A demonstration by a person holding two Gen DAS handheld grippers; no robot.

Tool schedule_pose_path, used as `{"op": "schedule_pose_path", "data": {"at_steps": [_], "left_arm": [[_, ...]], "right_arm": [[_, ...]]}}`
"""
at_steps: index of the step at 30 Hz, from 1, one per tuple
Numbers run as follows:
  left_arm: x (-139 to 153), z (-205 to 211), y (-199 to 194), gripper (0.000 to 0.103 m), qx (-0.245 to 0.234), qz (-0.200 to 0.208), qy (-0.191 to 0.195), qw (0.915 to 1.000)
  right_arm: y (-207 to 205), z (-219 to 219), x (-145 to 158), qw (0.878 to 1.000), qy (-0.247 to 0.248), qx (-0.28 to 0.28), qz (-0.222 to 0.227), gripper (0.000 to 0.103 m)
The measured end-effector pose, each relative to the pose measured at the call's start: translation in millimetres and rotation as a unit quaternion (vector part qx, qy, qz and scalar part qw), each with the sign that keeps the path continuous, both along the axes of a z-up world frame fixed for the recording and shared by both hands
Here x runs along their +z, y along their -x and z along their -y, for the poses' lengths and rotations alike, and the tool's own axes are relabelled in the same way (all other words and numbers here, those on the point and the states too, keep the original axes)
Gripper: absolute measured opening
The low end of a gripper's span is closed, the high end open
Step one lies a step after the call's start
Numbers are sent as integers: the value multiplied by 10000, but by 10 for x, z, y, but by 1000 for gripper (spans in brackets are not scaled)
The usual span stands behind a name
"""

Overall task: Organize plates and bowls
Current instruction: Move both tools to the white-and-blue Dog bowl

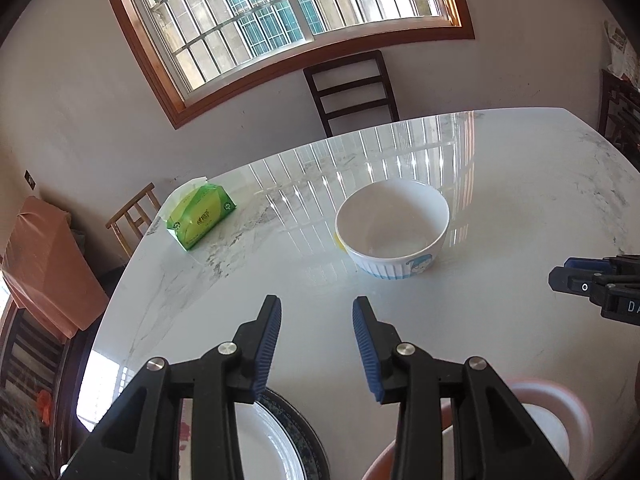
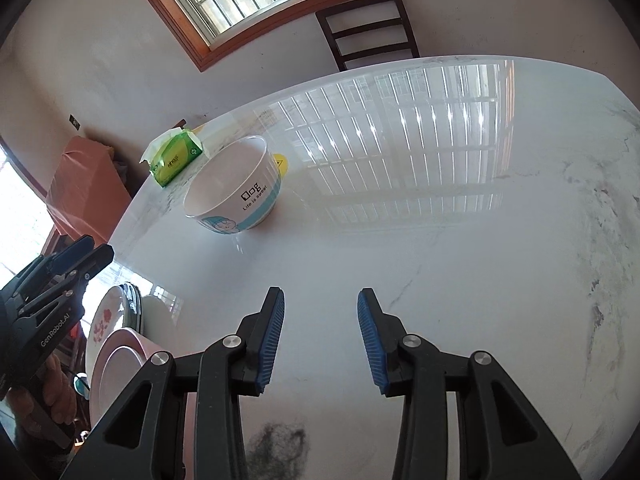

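Claws, your left claw (image 1: 316, 344) and right claw (image 2: 320, 340), stood part-open and empty; rushing the white cartoon-printed ceramic bowl (image 1: 394, 232), mid-frame, risked skidding it across the glossy marble surface (image 1: 500, 200).

We see bright daylight pouring through the window (image 1: 280, 12) at twelve o'clock, throwing striped glare across the glossy table (image 1: 520, 200). Fisheye bending curves every edge, the corners go black, and the plates (image 1: 272, 444) at six o'clock blur softly.
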State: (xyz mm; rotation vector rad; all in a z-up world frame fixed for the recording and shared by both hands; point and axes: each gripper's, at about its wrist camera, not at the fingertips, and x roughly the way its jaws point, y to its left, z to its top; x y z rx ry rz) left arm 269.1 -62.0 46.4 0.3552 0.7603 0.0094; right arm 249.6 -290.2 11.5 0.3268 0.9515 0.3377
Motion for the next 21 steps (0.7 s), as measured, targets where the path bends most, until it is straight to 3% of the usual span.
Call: {"op": "schedule_pose_path", "data": {"at_steps": [8, 11, 16, 21], "left_arm": [[-60, -16, -386, 38, 118, -157, 71, 9998], [-99, -135, -589, 39, 125, -559, 618, 9964], [-209, -412, -908, 39, 266, -1183, 1625, 9792], [-313, -547, -1147, 39, 260, -1527, 2232, 9624]], "right_arm": [[-260, -87, 13, 9993, -361, 94, 50, 39], [-362, -129, 27, 9986, -508, 133, 47, 40], [-509, -219, 86, 9973, -701, 191, 63, 41], [-657, -328, 203, 9971, -709, 227, 150, 41]]}}
